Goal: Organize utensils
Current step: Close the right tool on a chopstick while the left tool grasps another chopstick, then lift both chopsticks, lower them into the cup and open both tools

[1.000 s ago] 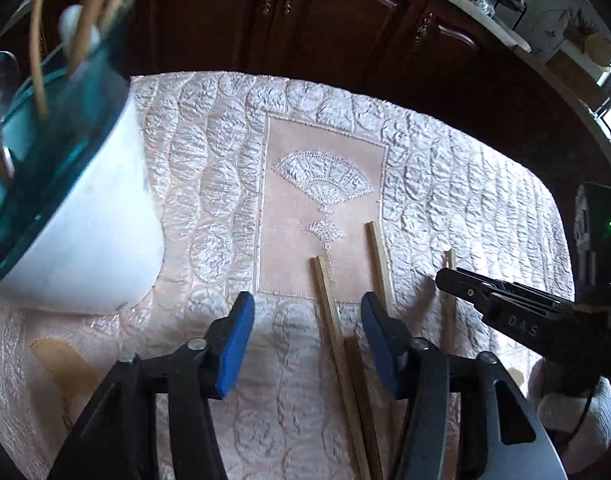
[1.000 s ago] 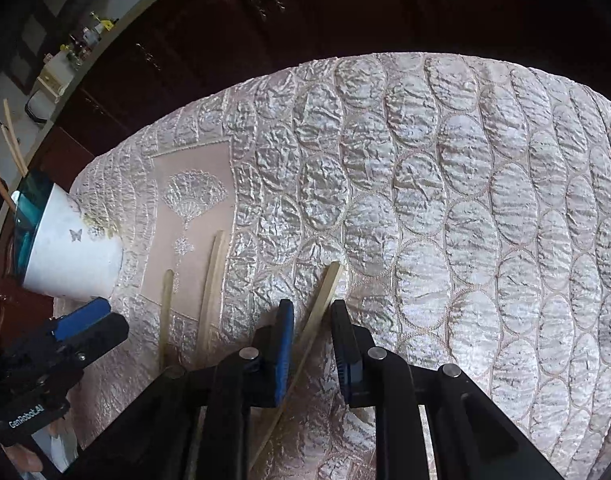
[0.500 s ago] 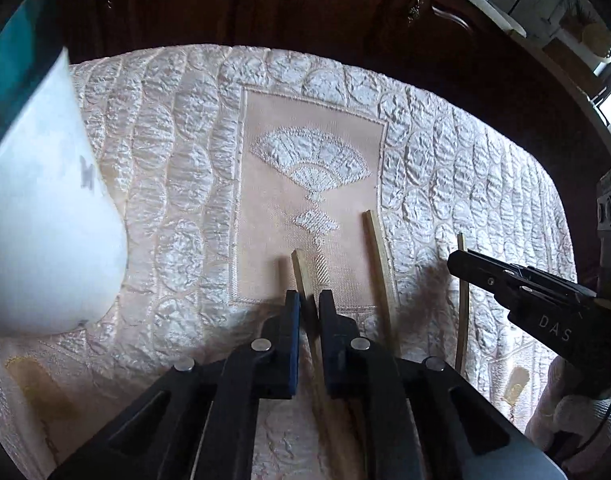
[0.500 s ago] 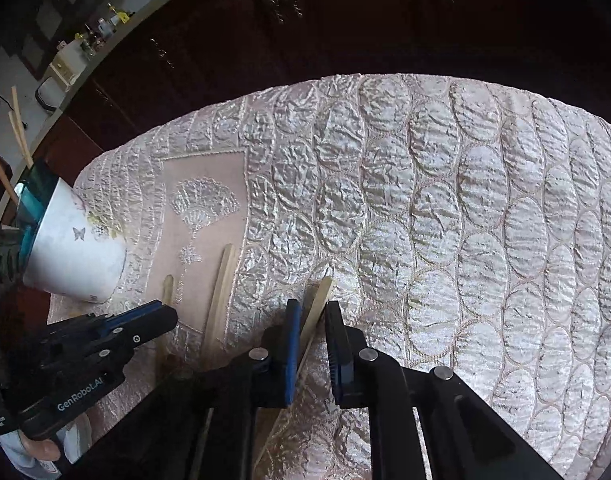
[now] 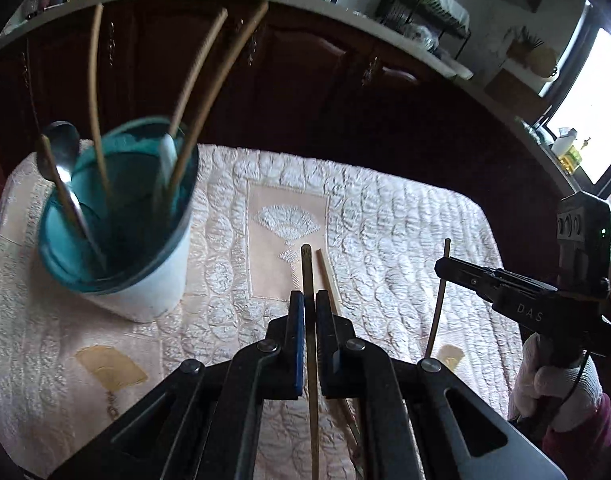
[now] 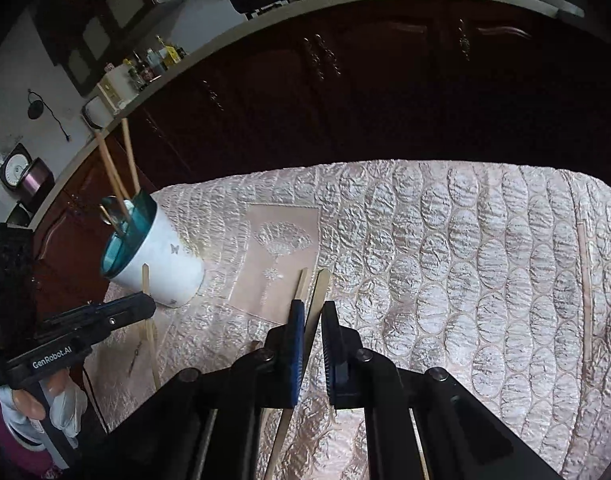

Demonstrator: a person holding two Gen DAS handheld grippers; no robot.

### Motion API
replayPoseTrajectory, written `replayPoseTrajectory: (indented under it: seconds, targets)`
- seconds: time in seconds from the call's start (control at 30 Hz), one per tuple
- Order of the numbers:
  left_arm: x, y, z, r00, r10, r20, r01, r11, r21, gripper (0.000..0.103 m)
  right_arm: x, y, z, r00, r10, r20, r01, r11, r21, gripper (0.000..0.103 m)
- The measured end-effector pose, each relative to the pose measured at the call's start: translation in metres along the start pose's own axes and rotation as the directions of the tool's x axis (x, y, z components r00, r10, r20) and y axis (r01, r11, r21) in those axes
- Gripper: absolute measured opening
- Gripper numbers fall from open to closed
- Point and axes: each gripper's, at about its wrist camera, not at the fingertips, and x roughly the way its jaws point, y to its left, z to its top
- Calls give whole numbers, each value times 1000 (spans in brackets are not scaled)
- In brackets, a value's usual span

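Observation:
My left gripper (image 5: 309, 300) is shut on a wooden chopstick (image 5: 306, 268) and holds it above the cloth; it also shows in the right wrist view (image 6: 139, 306), its chopstick (image 6: 146, 280) sticking up. My right gripper (image 6: 313, 312) is shut on another chopstick (image 6: 321, 284), lifted; it also shows in the left wrist view (image 5: 441, 266), with its chopstick (image 5: 437, 304). A third chopstick (image 5: 329, 280) lies on the cloth (image 6: 301, 284). A white cup with a teal rim (image 5: 145, 280) at the left (image 6: 165, 272) holds several chopsticks and a spoon (image 5: 61, 152).
The quilted pink cloth (image 5: 385, 220) covers the table. A dark wooden cabinet (image 5: 305, 92) stands close behind its far edge. A countertop with a dish rack (image 5: 429, 12) runs above it.
My left gripper shut on a chopstick and raised it off the cloth. My right gripper lifted its chopstick too. Both views rose, and the cup's open top came into sight.

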Motion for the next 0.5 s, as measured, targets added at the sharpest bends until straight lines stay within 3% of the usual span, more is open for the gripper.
replayPoseTrajectory:
  seconds: [0.5]
  targets:
    - [-115, 17, 3, 986, -21, 168, 16, 999, 32, 5, -88, 63, 5, 992, 50, 112, -31, 987, -158, 7]
